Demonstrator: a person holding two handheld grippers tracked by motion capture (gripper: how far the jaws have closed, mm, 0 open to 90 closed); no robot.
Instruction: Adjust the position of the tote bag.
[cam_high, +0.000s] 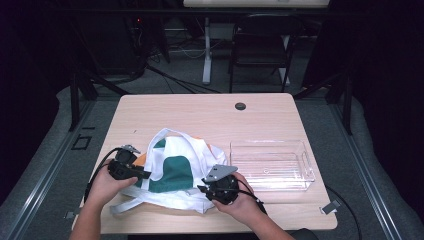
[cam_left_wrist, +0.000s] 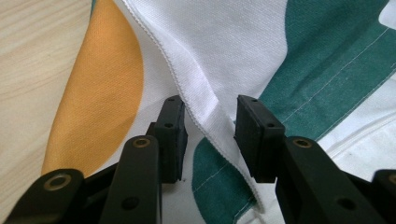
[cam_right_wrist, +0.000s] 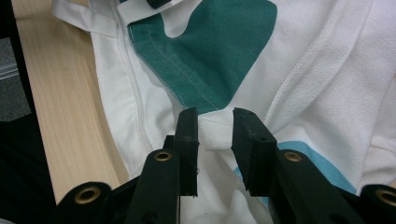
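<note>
Where the light wooden surface (cam_high: 200, 112) carries the work, these things lie on it:

Cloth: a white fabric garment with dark green, orange and light blue patches (cam_high: 172, 172) lies crumpled on the near left part of the surface, a white strap trailing along the near edge.

Left tool (cam_left_wrist: 210, 135): at the garment's left edge in the high view (cam_high: 142, 174); a raised white hemmed fold runs between the two black jaws, which stand apart, the pads not pressing on it as far as the left gripper view shows.

Right tool (cam_right_wrist: 215, 140): at the garment's near right corner in the high view (cam_high: 202, 189); a bunched white fold sits between the jaws and meets both pads, so it grips the garment.

Box: a clear rectangular plastic tray (cam_high: 272, 165) stands just beside the garment, on its right.

Writing: no brand, label or lettering can be read on the garment or the tray.
</note>
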